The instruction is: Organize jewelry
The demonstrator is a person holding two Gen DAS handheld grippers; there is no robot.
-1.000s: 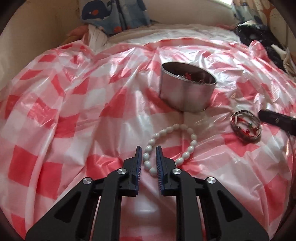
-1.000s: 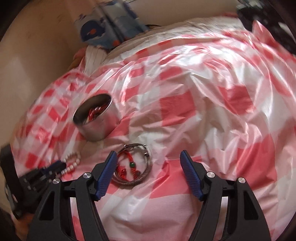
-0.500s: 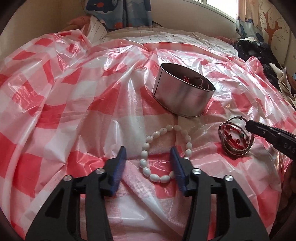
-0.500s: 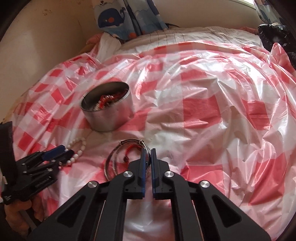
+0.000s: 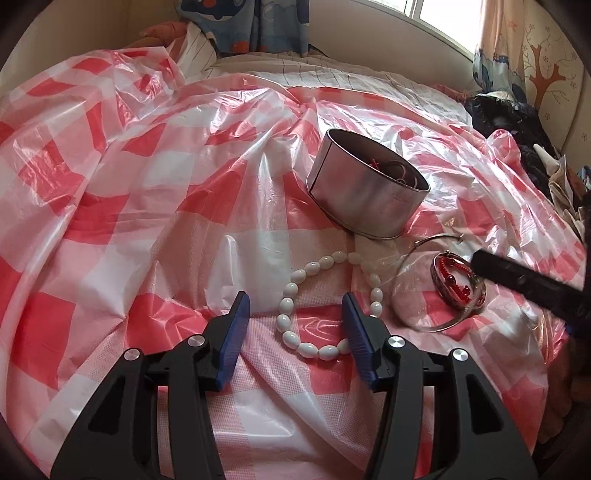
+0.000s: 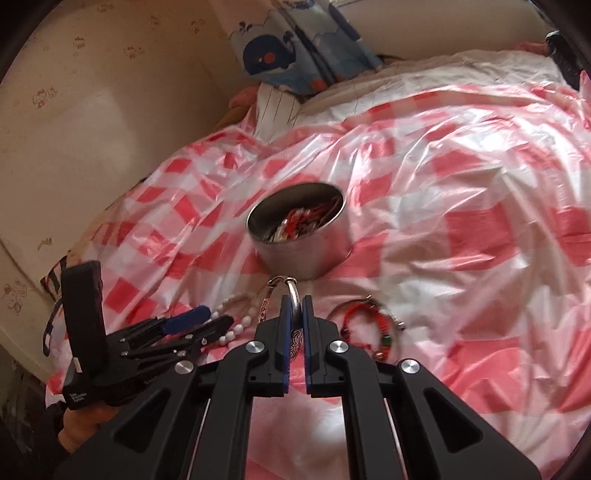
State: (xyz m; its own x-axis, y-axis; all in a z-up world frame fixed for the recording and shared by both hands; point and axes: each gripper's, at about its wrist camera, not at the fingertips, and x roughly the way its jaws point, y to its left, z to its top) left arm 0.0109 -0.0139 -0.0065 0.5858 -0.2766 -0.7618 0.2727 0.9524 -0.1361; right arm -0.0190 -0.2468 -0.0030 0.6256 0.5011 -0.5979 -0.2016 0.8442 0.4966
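Bead bracelet (image 5: 325, 306) before tin (image 5: 364, 192), seemingly apart.

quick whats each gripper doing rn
left gripper: open, straddling the white bead bracelet, not gripping it
right gripper: closed on the silver bangle

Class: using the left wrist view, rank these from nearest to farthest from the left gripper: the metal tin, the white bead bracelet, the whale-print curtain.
From the left gripper:
1. White bead bracelet, lying between its open fingers.
2. Metal tin, ahead and slightly right on the checked sheet.
3. Whale-print curtain, at the far wall, top of view.
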